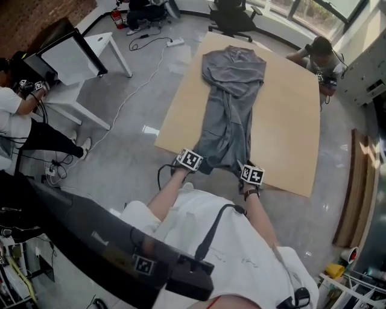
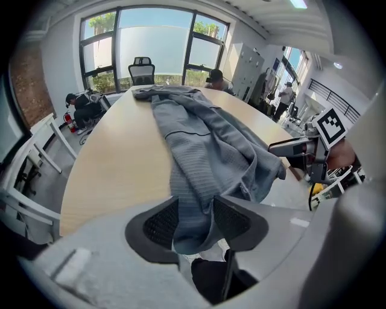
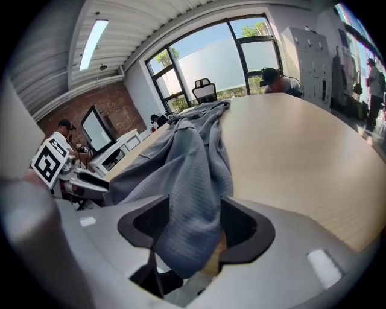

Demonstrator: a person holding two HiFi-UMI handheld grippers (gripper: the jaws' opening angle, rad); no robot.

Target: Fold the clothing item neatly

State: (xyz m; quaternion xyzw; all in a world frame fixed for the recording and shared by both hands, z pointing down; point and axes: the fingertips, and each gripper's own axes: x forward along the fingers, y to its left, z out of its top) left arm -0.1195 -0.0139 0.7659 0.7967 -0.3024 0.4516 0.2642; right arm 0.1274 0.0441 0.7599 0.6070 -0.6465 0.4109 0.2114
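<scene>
- L gripper (image 2: 197,222): fingers (image 2: 160,224) abt half open. Near end of the grey clothing item (image 2: 205,151) hangs loose in the gap betw. them, pads not clamped on it.
- R gripper (image 3: 196,228): fingers (image 3: 244,226) wider apart. A fold of the same cloth droops betw. them, w/ a sliver of tan showing beside one pad, so no squeeze here either.
- Head view: both grippers angled down at the near edge of the surface (image 1: 289,121), L at the cloth's near-left corner, R at its near-right. L marker cube (image 1: 189,160) and R marker cube (image 1: 252,175) face up, cloth end betw. them.
- Clothing item lies lengthwise on the tan surface, far end to near edge. It's broader and rumpled at the far end, narrowed and creased thru the middle, and sits left of centre w/ bare wood on its right.
- Near end of the cloth reaches the surface's edge, right at the fingers.
- Beyond: office chair (image 1: 232,18) at the far end, seated person (image 1: 319,54) at the far-right corner.
- Left of the surface: grey floor (image 1: 126,151), white desk (image 1: 90,54), another seated person (image 1: 18,114) at the frame edge.
</scene>
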